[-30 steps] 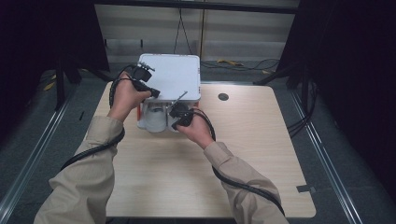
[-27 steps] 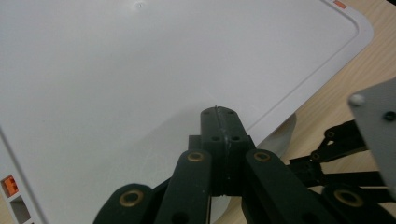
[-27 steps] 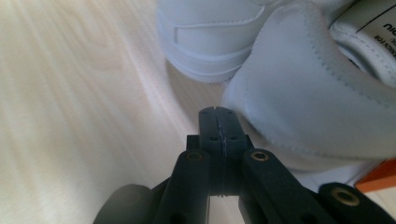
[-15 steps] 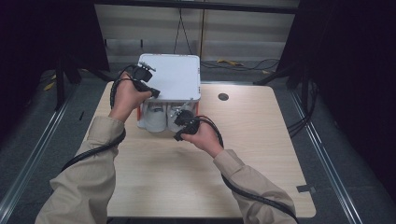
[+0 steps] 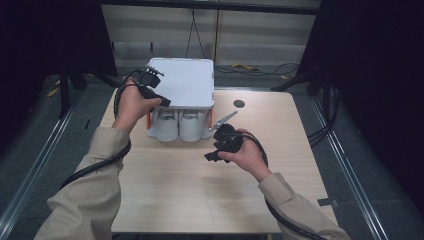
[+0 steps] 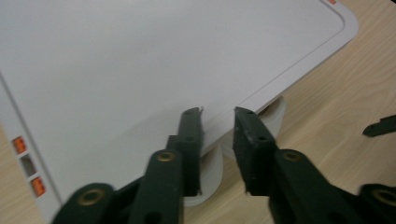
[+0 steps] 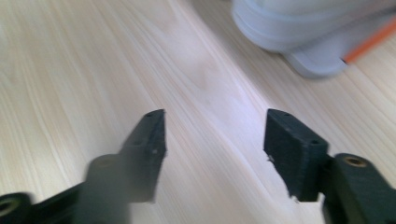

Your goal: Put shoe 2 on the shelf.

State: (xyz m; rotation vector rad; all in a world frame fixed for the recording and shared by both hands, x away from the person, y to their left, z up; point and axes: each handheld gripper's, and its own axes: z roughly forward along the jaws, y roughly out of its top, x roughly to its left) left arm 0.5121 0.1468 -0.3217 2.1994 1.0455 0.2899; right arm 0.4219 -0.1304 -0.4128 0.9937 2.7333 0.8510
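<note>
The white machine (image 5: 181, 82) stood at the far side of the wooden worktop (image 5: 200, 190), its flat lid facing up and two white cylinders (image 5: 179, 125) hanging under its near edge, with an orange strip (image 5: 148, 120) at the left of them. The left gripper (image 5: 161, 100) rested at the near left edge of the lid, held in the person's left hand (image 5: 131, 106). In the left gripper view its jaws had just been opening and stood a little apart, one on each side of the lid's rim (image 6: 261, 95), with a narrow gap between them; whether the pads touched the rim could not be told. One of the white cylinders (image 6: 212, 170) showed below that rim, just behind the jaws.

The right gripper (image 5: 212, 155) was in the right hand (image 5: 245, 155), near the machine's front right corner but clear of it, over bare worktop. Its jaws had just been opening and stood well apart with nothing between them; the right gripper view showed wood grain (image 7: 93, 60) beneath them and the machine's white base (image 7: 299, 32) farther off, blurred
</note>
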